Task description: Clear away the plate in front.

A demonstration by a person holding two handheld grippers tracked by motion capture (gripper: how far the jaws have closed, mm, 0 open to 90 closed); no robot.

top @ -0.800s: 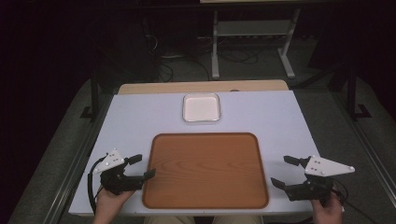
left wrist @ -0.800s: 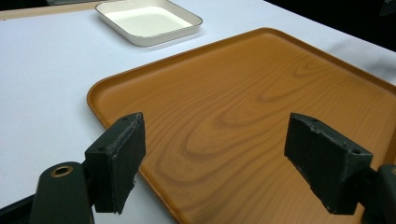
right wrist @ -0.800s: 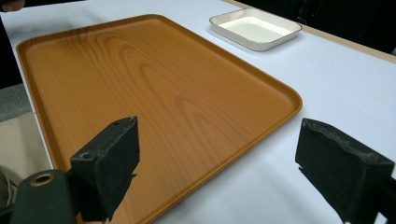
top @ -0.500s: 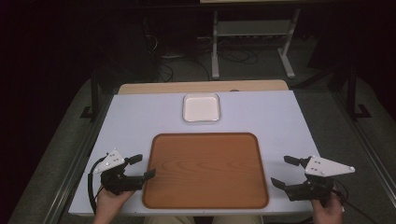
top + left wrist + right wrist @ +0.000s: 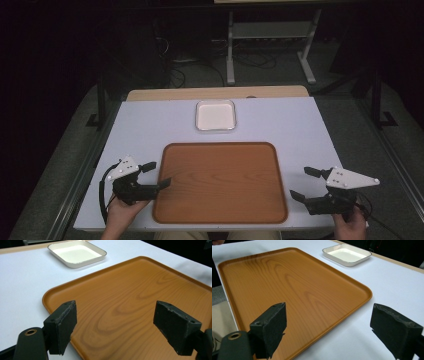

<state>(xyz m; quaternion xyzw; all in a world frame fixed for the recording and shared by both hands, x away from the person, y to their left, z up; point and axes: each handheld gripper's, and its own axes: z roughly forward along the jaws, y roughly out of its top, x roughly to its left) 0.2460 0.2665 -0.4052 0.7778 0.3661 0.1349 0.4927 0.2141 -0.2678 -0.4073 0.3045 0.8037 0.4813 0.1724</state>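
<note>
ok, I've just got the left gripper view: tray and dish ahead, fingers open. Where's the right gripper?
Observer: The right gripper is just off the tray's right edge, over bare table, pointing in at the tray.
Operator: Open or shut?
Observer: Open. The right gripper view shows its fingers wide apart with nothing between them.
Operator: Anything on the tray further over?
Observer: No. In the high view it's bare wood corner to corner.
Operator: And the dish relative to the tray?
Observer: The dish sits past the tray's far edge, apart from it and roughly level with its middle.
</note>
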